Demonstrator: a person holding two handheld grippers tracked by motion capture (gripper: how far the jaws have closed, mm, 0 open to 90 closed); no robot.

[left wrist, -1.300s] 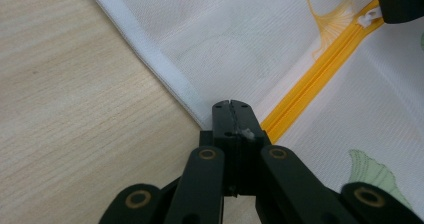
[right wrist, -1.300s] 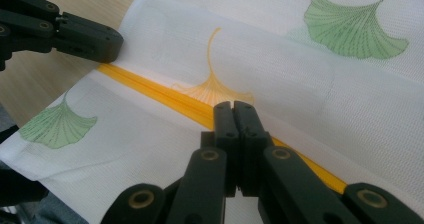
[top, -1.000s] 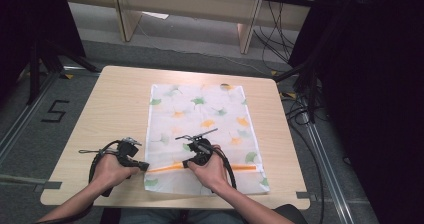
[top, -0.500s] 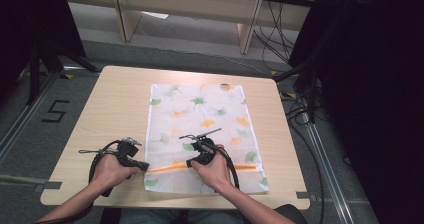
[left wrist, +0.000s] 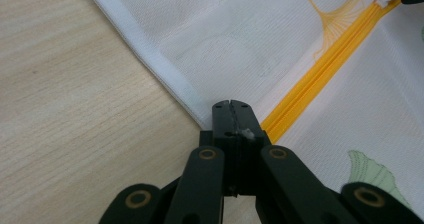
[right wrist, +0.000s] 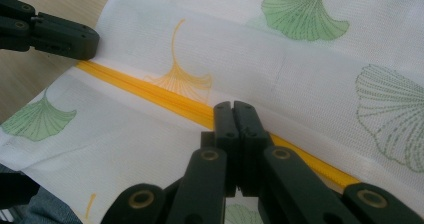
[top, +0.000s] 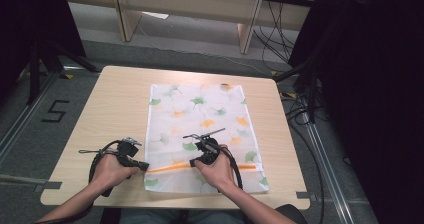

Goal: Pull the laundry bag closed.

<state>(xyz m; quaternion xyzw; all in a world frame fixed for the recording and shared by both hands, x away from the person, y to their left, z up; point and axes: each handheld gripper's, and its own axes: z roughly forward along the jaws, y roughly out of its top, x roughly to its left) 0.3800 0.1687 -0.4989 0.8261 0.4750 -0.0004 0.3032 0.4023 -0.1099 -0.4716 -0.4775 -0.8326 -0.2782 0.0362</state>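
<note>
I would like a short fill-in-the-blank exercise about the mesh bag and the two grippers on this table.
1. The zipper across the mesh bag is ____ in colour.
2. The jaws of the left gripper are ____.
3. The bag is printed with green and orange ____.
4. The right gripper has its tip on the ____.

Missing words: yellow-orange; shut; leaves; zipper

Left hand-held gripper (top: 142, 165) and right hand-held gripper (top: 194, 162) low (jaws closed).
</note>
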